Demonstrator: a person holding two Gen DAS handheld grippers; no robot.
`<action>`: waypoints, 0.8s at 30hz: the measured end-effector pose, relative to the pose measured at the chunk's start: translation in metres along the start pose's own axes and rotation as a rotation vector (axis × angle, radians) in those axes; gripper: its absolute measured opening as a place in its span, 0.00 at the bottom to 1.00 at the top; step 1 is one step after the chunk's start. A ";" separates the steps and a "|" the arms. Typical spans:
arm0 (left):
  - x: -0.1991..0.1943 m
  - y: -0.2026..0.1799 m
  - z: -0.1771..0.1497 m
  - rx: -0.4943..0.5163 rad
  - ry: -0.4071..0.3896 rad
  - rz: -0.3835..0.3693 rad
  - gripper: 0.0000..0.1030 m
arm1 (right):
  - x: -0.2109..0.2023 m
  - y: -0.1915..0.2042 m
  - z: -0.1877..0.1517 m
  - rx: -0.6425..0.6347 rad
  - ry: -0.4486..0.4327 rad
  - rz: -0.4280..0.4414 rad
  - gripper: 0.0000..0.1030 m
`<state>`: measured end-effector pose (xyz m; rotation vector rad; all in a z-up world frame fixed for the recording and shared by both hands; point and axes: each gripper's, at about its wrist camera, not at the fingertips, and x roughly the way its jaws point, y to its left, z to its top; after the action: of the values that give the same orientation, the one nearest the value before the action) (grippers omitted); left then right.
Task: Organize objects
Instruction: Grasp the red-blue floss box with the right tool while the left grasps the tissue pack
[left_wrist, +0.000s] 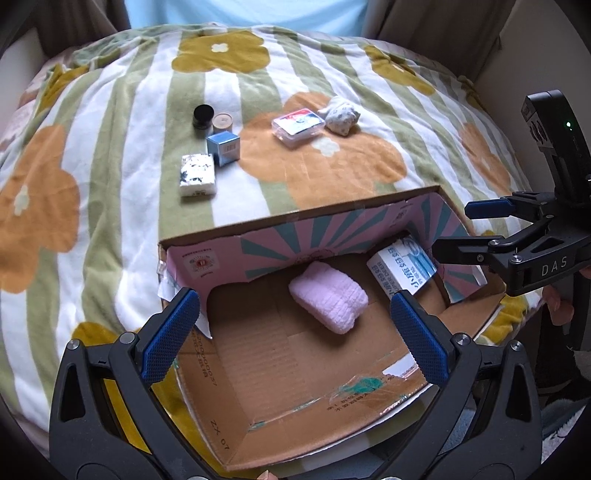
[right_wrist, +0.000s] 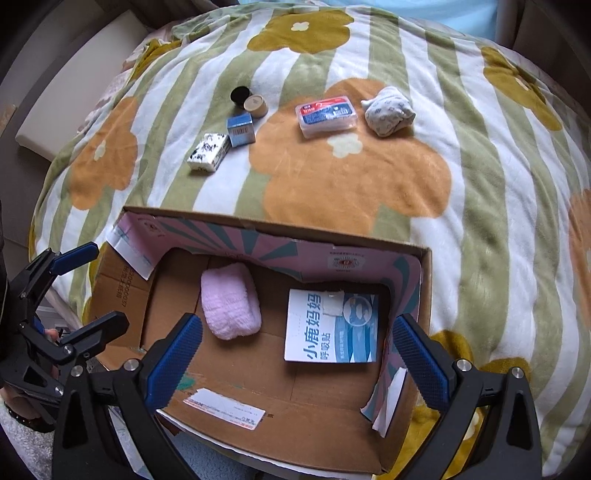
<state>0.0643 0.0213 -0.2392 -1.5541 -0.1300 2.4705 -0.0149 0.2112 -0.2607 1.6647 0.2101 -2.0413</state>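
Both jaws wide open, empty: left gripper (left_wrist: 295, 332), right gripper (right_wrist: 297, 350) over cardboard box (right_wrist: 424, 288). Pink towel (right_wrist: 229, 308), blue-white carton (right_wrist: 332, 326) inside. Six items on bed blanket (right_wrist: 480, 184). Risk: soft blanket, black jar (right_wrist: 240, 96) may tip when pinched.

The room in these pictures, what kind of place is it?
Probably a bedroom at home: a plush floral blanket spread over what looks like a bed, curtains behind it, and a cardboard box for sorting small household items.
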 end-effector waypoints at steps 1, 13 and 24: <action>0.000 0.002 0.002 -0.003 -0.002 0.004 1.00 | -0.001 0.000 0.002 0.002 -0.009 -0.005 1.00; -0.022 0.019 0.045 0.049 -0.046 0.022 1.00 | -0.029 0.005 0.035 0.009 -0.093 -0.022 1.00; -0.006 0.062 0.117 0.096 -0.042 0.035 1.00 | -0.034 0.011 0.108 -0.101 -0.171 -0.062 1.00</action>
<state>-0.0474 -0.0359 -0.1948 -1.4788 0.0098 2.4973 -0.1000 0.1660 -0.2005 1.4315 0.3035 -2.1683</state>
